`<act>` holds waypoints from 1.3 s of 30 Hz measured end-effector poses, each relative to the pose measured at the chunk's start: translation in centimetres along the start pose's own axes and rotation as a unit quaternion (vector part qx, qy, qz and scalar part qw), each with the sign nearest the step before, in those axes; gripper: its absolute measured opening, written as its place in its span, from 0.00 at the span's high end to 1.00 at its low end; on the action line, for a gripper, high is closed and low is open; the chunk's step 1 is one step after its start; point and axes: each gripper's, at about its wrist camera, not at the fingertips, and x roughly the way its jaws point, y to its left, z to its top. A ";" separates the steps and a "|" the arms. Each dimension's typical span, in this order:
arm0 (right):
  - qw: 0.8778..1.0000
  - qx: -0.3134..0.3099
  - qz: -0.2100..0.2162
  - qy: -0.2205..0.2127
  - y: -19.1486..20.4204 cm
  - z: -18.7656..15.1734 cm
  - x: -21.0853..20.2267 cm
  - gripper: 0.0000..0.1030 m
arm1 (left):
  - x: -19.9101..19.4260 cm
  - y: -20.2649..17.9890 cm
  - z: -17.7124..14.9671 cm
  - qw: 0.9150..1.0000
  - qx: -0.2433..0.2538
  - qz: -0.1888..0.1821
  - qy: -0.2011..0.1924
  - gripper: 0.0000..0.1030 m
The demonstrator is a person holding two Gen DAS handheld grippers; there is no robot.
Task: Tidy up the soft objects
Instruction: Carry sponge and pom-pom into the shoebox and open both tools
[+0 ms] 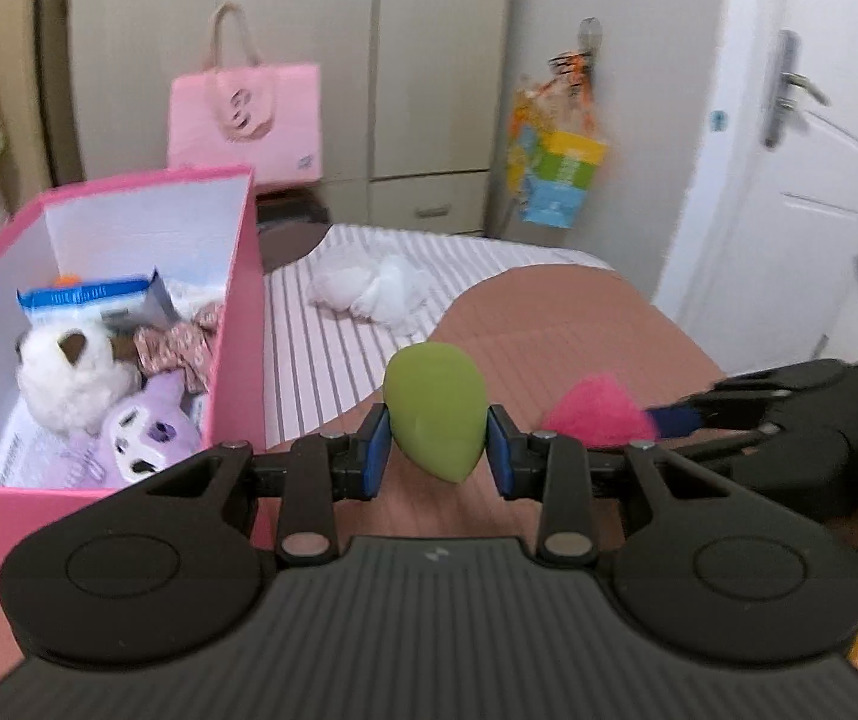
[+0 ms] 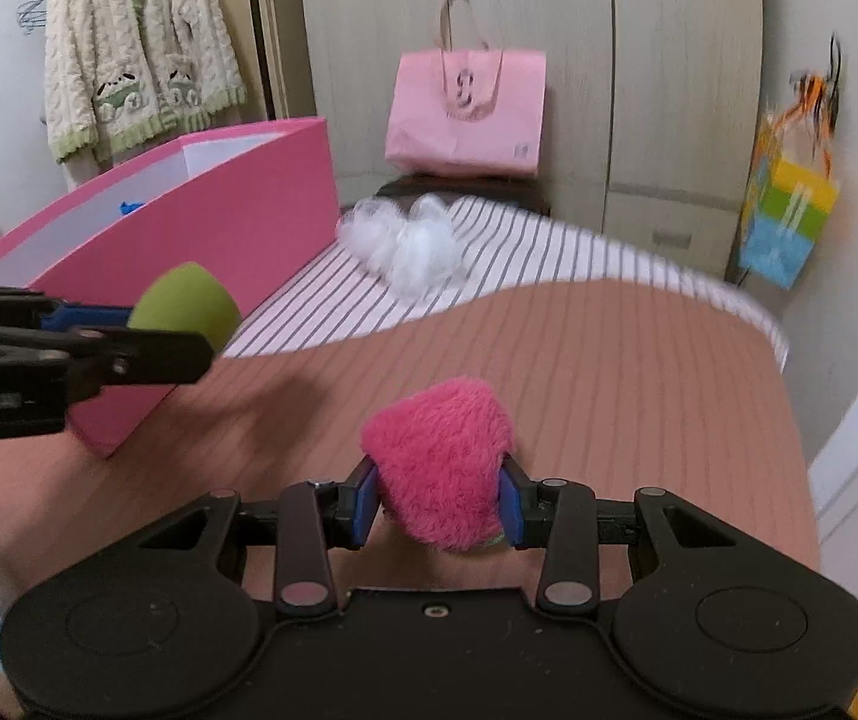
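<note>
Progress is looking halfway: pink cardboard box [image 1: 231, 324] at the bed's left edge is holding plush toys, left gripper [image 1: 436, 443] is clamping a green teardrop sponge [image 1: 435, 411], right gripper [image 2: 438, 504] is clamping a pink fuzzy puff [image 2: 441, 468], white fluffy bundle [image 2: 411, 240] is waiting at the far edge.

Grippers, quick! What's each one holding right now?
Left gripper: closed on the green sponge.
Right gripper: closed on the pink fluffy toy.

Beige wardrobe [image 2: 549, 60], white door [image 1: 801, 150]
</note>
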 end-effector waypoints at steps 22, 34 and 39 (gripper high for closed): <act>0.983 -0.008 0.172 0.065 6.5 2.8 -4.5 0.56 | -10.4 6.4 1.0 0.993 -0.020 -0.086 0.084 0.69; 0.972 -0.084 0.219 -0.002 12.1 8.8 -6.0 0.56 | -13.1 12.2 4.3 0.999 -0.034 -0.034 0.026 0.68; 0.970 -0.078 0.229 -0.020 12.9 11.2 -3.9 0.56 | -11.6 14.6 4.9 0.997 -0.058 -0.028 0.032 0.68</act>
